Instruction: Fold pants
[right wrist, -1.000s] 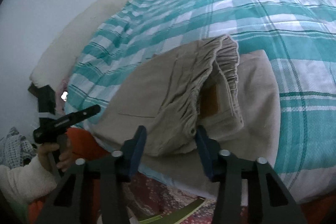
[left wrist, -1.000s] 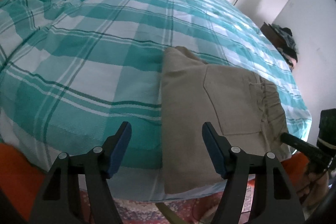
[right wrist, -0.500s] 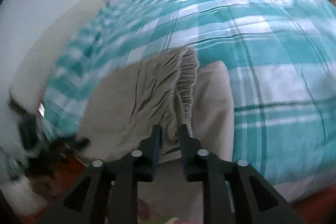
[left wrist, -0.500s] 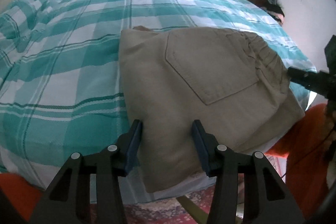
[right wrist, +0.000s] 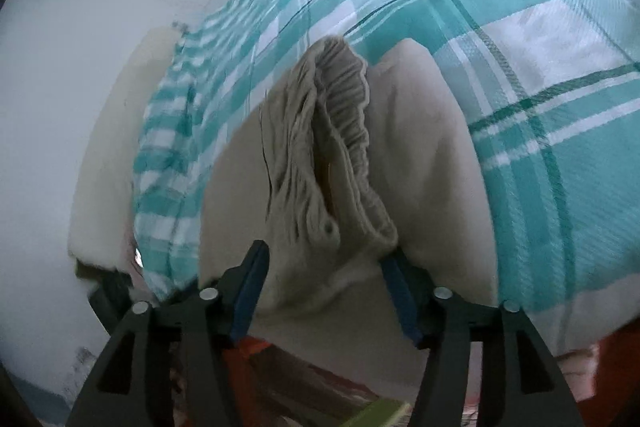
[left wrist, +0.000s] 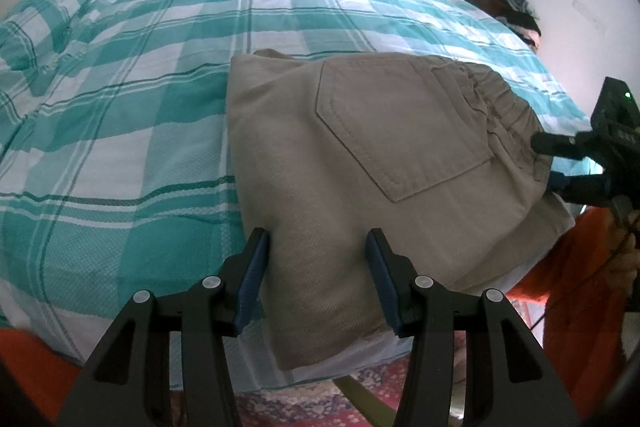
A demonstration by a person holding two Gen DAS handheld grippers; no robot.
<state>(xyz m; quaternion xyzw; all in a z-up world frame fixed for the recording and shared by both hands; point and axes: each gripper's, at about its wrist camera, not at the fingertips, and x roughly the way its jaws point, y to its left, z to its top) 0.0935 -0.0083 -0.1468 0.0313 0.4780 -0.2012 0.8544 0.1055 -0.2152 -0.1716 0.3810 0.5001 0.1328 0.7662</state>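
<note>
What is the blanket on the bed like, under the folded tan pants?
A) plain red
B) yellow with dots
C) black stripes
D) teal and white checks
D: the checked teal and white bedspread lies spread under the folded tan pants, with wide teal and white squares crossed by thin dark green lines.

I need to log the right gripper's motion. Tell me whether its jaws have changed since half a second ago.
Yes. The right gripper has opened: its jaws, nearly shut then, now stand wide apart around the khaki pants' elastic waistband.
</note>
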